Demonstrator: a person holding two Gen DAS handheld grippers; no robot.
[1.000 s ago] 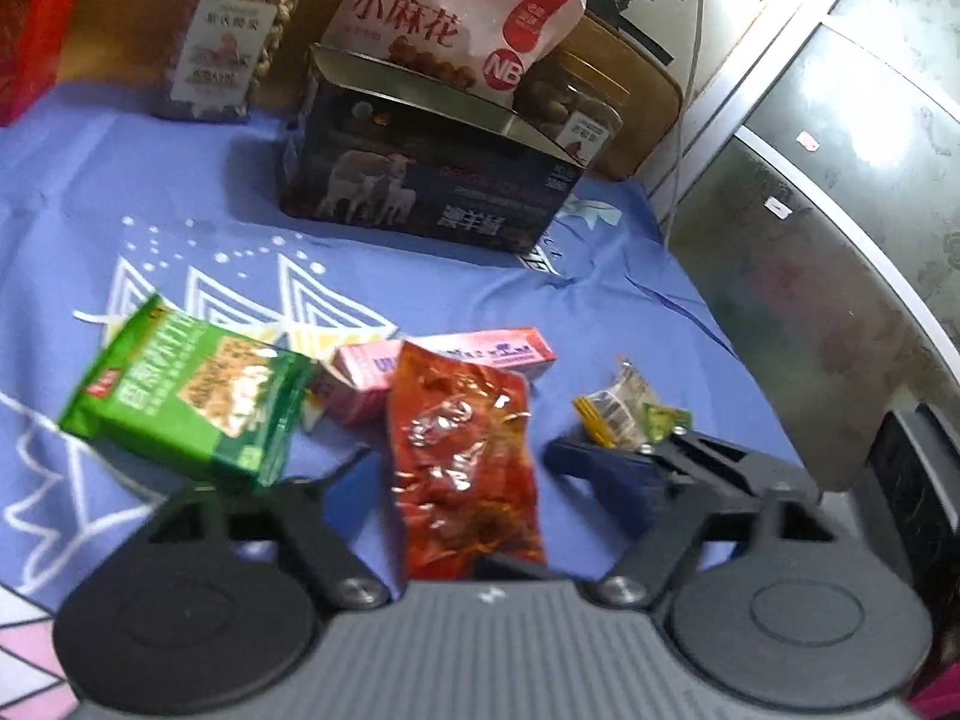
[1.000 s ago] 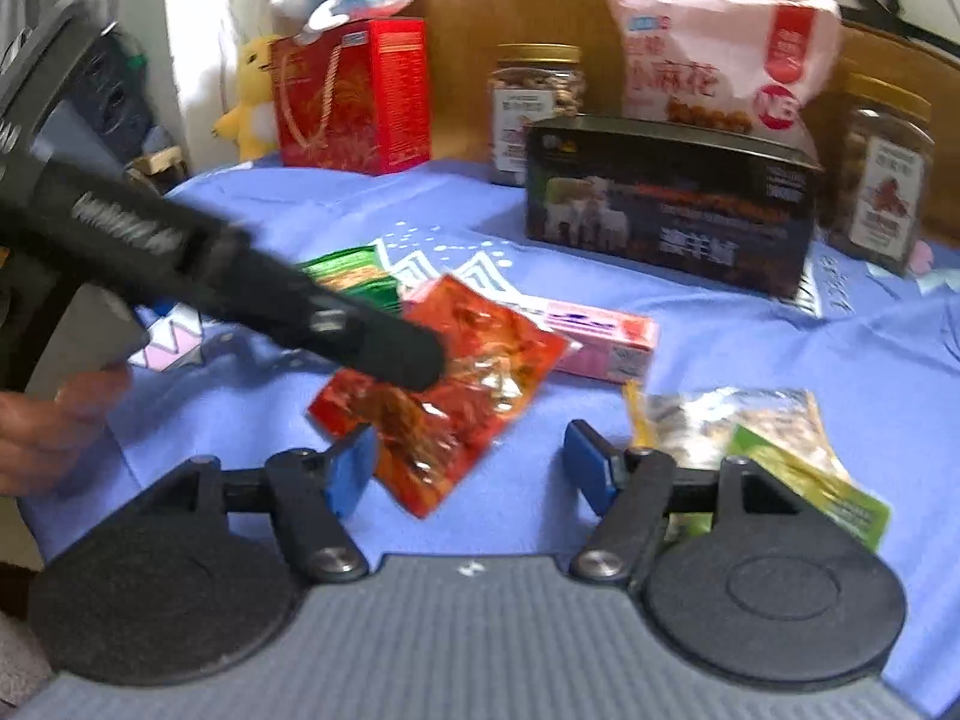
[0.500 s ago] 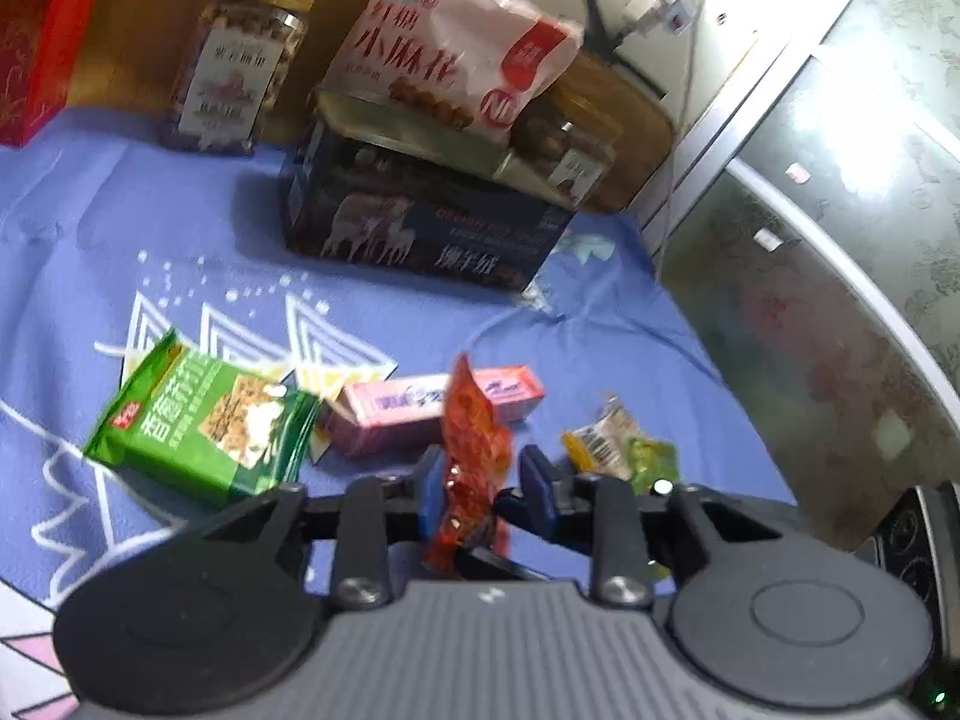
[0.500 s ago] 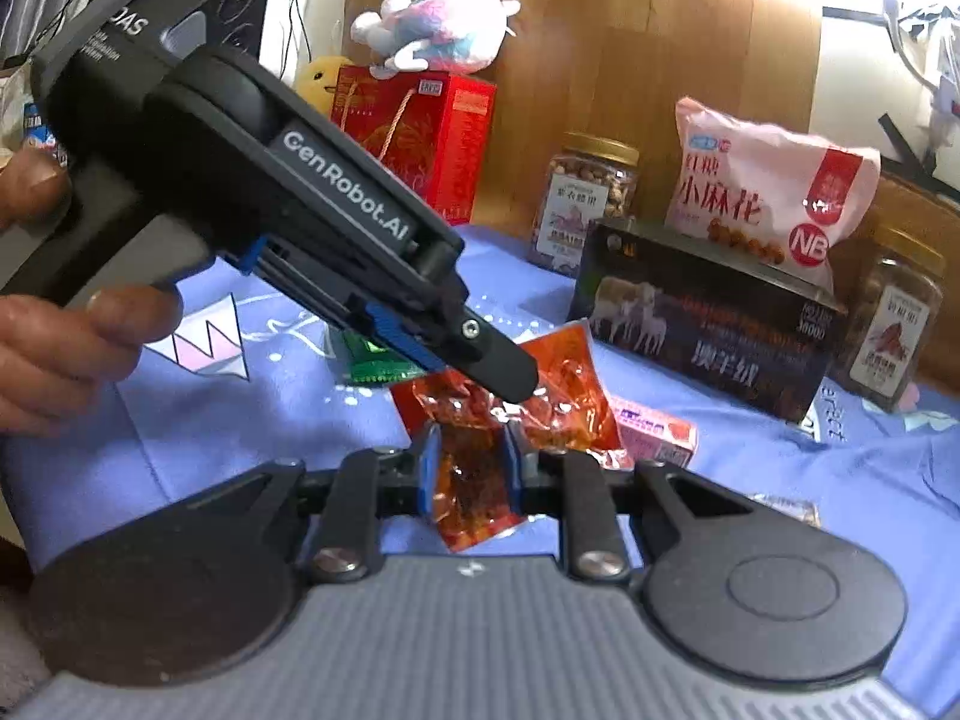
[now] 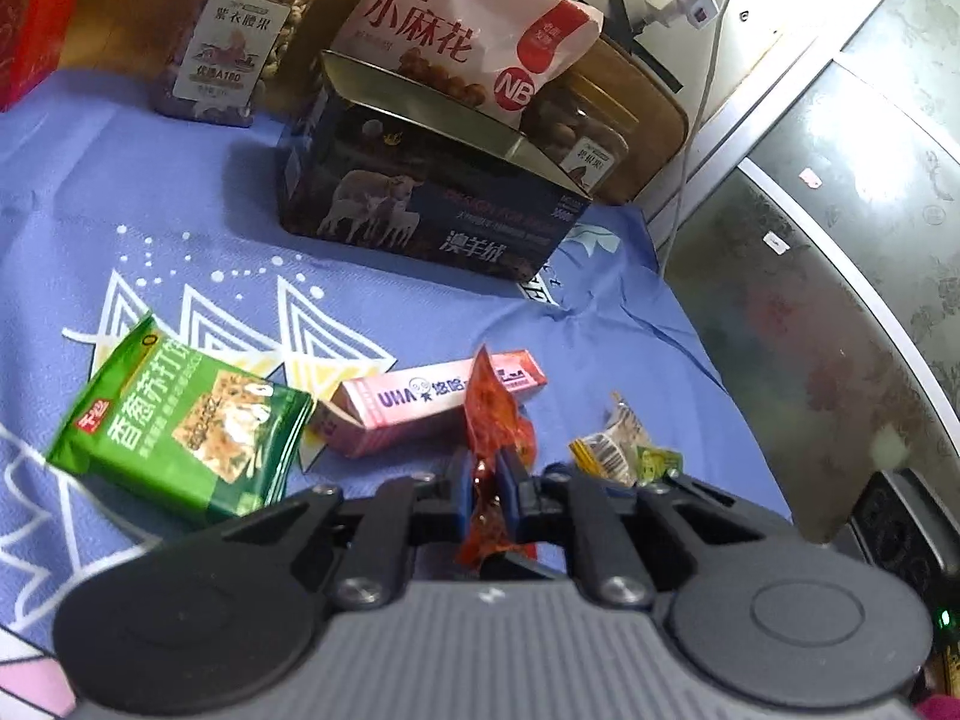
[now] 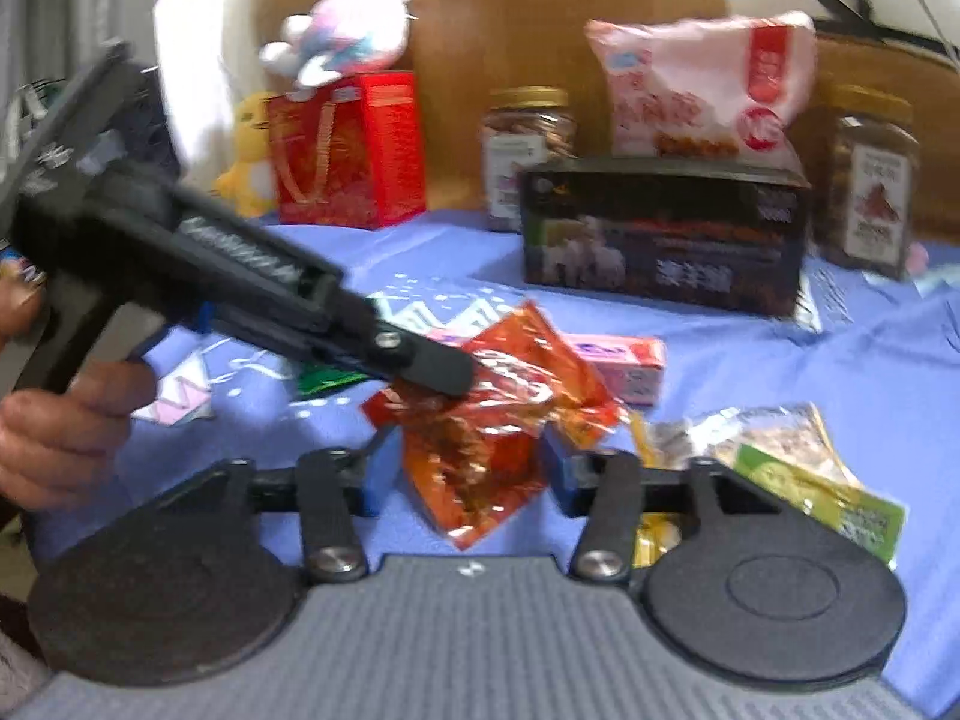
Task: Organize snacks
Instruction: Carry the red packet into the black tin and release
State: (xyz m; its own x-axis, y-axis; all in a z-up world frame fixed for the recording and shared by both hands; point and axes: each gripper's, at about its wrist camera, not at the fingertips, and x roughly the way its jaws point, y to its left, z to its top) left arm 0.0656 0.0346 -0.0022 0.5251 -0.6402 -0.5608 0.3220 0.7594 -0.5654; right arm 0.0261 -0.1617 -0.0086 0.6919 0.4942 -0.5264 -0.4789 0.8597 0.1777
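Observation:
My left gripper [image 5: 485,489] is shut on a red foil snack packet [image 5: 495,420] and holds it edge-on above the blue cloth. In the right wrist view the left gripper [image 6: 444,372] pinches the same red packet [image 6: 480,456], which hangs between the spread fingers of my right gripper [image 6: 459,477]. The right gripper is open and does not clamp it. A green cracker pack [image 5: 180,426], a pink candy box [image 5: 420,405] and a small yellow-green packet [image 5: 624,450] lie on the cloth.
A dark tin box [image 5: 432,204] stands at the back with a pink snack bag [image 5: 468,42] on it, flanked by two nut jars [image 5: 240,42]. A red gift box [image 6: 348,150] and plush toys stand far left. A glass cabinet [image 5: 840,276] borders the right.
The left gripper closed on the red packet and lifted it. The right gripper closed on the packet half a second ago and has opened again, with the packet still held by the left.

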